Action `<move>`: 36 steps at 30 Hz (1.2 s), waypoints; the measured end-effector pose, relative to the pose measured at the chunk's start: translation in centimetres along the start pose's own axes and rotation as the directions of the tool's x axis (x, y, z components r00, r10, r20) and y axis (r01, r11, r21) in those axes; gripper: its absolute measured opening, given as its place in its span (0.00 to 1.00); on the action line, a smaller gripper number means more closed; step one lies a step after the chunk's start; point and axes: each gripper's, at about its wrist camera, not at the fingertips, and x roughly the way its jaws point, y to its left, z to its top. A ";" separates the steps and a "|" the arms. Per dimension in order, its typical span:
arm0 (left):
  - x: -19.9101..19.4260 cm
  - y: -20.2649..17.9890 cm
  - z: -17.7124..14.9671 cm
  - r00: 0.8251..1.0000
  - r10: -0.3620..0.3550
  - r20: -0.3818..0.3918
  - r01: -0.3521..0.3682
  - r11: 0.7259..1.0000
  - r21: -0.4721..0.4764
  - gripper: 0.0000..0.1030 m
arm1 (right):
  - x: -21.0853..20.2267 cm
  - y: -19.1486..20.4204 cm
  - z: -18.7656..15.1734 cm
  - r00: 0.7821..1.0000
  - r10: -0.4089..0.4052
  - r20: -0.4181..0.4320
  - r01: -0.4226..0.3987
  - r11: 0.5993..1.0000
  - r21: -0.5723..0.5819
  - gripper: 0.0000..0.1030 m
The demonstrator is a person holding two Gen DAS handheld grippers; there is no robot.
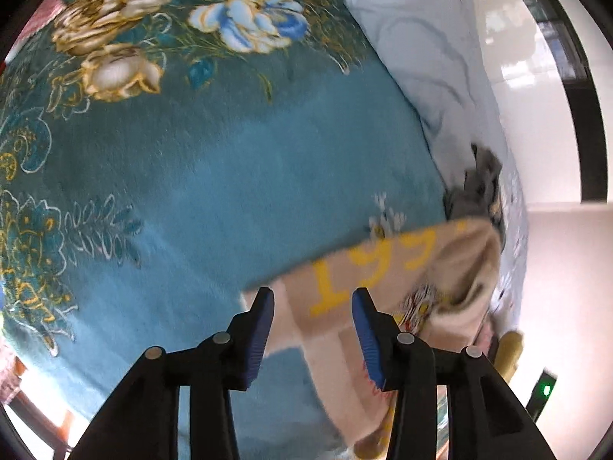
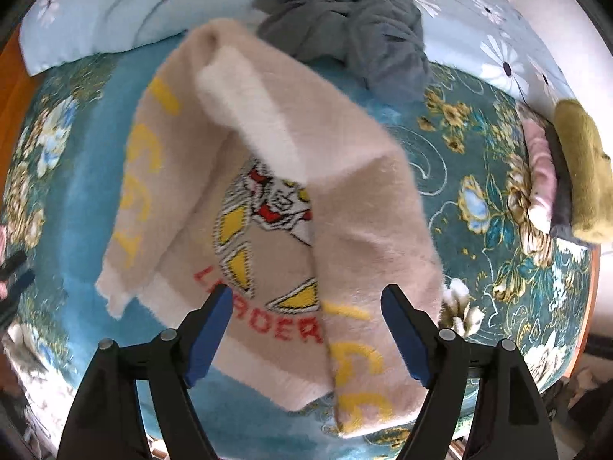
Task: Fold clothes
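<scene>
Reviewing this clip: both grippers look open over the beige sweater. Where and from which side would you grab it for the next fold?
Probably the beige sweater is best taken at its near hem, by the red lettering, coming in low from the near edge. That edge lies flat on the teal blanket, right ahead of the open right gripper. The open left gripper could take the sleeve end.

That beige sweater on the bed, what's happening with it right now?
A person is folding clothes on a teal floral blanket. The beige sweater lies partly folded, its sides turned in over the crest. Both hand-held grippers, left and right, hover open over it, gripping nothing. A grey garment lies crumpled behind it, and folded items are stacked at the blanket's right edge.
</scene>
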 end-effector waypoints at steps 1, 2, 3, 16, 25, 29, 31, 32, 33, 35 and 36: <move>-0.1 -0.5 -0.4 1.000 0.011 -0.002 -0.011 1.000 0.012 0.50 | 0.4 -0.1 0.1 1.000 0.002 -0.001 -0.002 1.000 -0.005 0.78; -0.1 -0.8 -0.8 1.000 0.020 -0.004 -0.020 1.000 0.018 0.51 | 0.9 0.1 0.4 1.000 -0.004 0.002 0.004 1.000 -0.021 0.78; -0.2 -1.1 -1.1 1.000 0.030 -0.006 -0.030 0.999 0.021 0.52 | 1.4 0.4 0.7 1.000 -0.009 0.006 0.009 0.999 -0.040 0.78; 0.5 -4.7 -5.6 0.989 0.141 -0.034 -0.137 0.985 0.105 0.54 | 10.8 -0.2 -0.8 0.988 -0.150 -0.026 0.139 0.958 -0.250 0.77; 1.4 -6.6 -6.7 0.978 0.206 -0.035 -0.201 0.973 0.114 0.54 | 12.2 -3.2 -0.5 0.994 -0.098 -0.047 0.084 0.966 -0.245 0.31; 1.9 -7.9 -6.9 0.975 0.221 -0.036 -0.215 0.968 0.133 0.54 | 11.0 -4.4 -0.3 0.998 -0.040 -0.040 0.030 0.973 -0.230 0.15; 2.2 -8.7 -7.0 0.975 0.220 -0.039 -0.213 0.967 0.137 0.54 | 10.0 -5.3 -0.1 1.000 -0.016 -0.024 0.010 0.975 -0.223 0.13; 2.4 -9.1 -7.0 0.975 0.219 -0.039 -0.212 0.967 0.139 0.54 | 9.3 -6.2 0.0 1.000 -0.002 -0.010 -0.001 0.977 -0.213 0.13; 2.6 -9.5 -7.0 0.975 0.219 -0.039 -0.211 0.967 0.143 0.54 | 8.5 -7.1 0.2 1.000 0.012 0.004 -0.011 0.979 -0.202 0.12; 2.9 -10.4 -7.1 0.975 0.218 -0.040 -0.209 0.965 0.156 0.54 | 6.9 -8.9 0.5 0.999 0.032 0.034 -0.025 0.983 -0.180 0.12; 3.1 -10.8 -7.1 0.975 0.218 -0.041 -0.209 0.964 0.164 0.54 | 6.2 -10.0 0.8 0.998 0.030 0.052 -0.021 0.986 -0.168 0.11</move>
